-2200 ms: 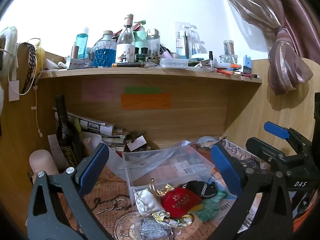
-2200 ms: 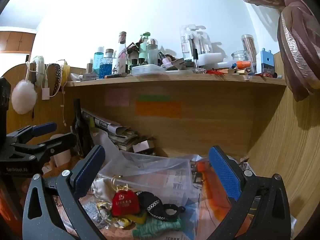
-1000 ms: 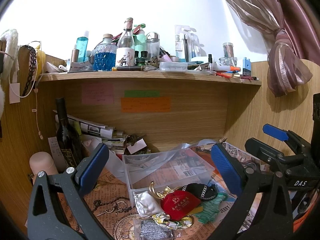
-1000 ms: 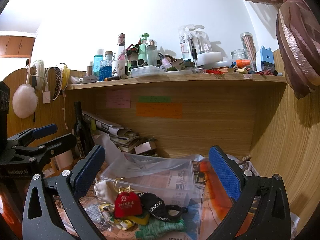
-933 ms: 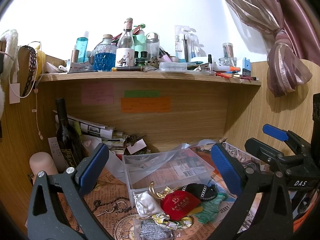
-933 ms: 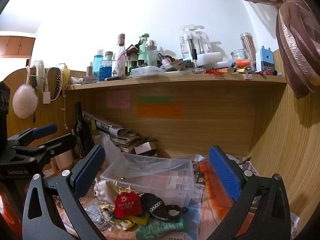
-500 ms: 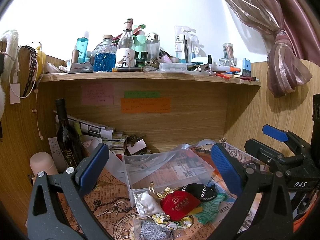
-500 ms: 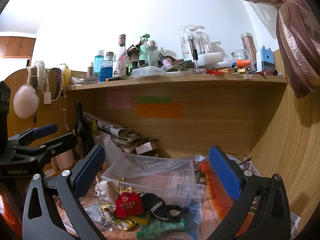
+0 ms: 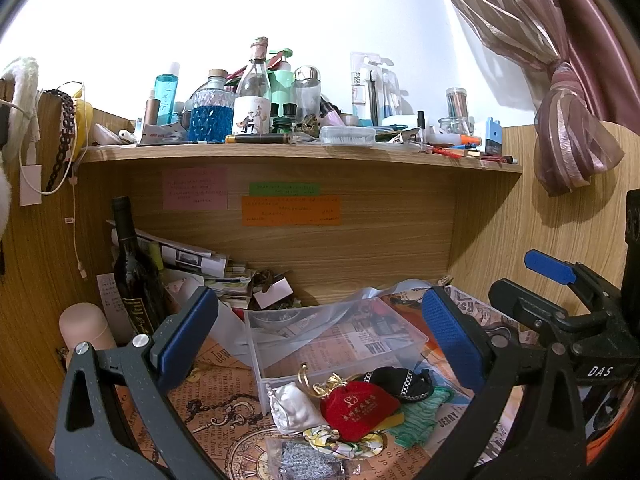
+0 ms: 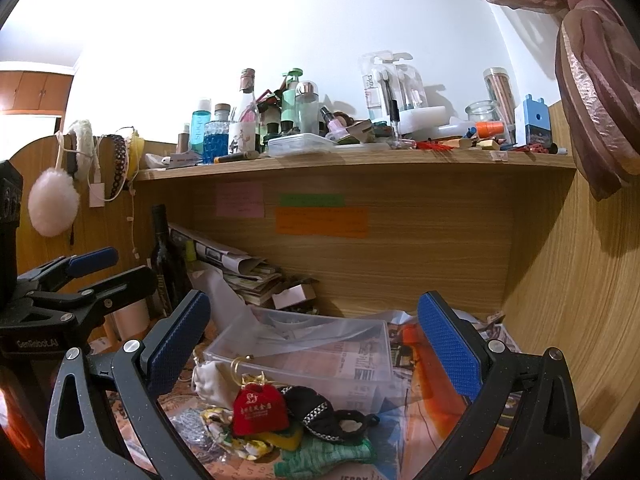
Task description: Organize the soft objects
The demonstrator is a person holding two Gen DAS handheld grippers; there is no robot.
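So, left wrist cam: your left gripper [image 9: 320,334] is spread wide w/ nothing between the pads, red pouch [image 9: 358,404] lower center, touching the clear bin [image 9: 340,340]. Right wrist cam: your right gripper [image 10: 316,342] is spread too, same pouch [image 10: 260,406] lower center-left, black pouch [image 10: 316,408] touching it.

Wine bottle [image 9: 132,276] beside stacked newspapers [image 9: 192,258]

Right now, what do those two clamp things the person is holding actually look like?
Both the left gripper and the right gripper have dark grey speckled plastic frames with triangular cut-outs and silver screws. Their fingers carry blue textured pads. White lettering marks the bodies. No cables or sleeves show.
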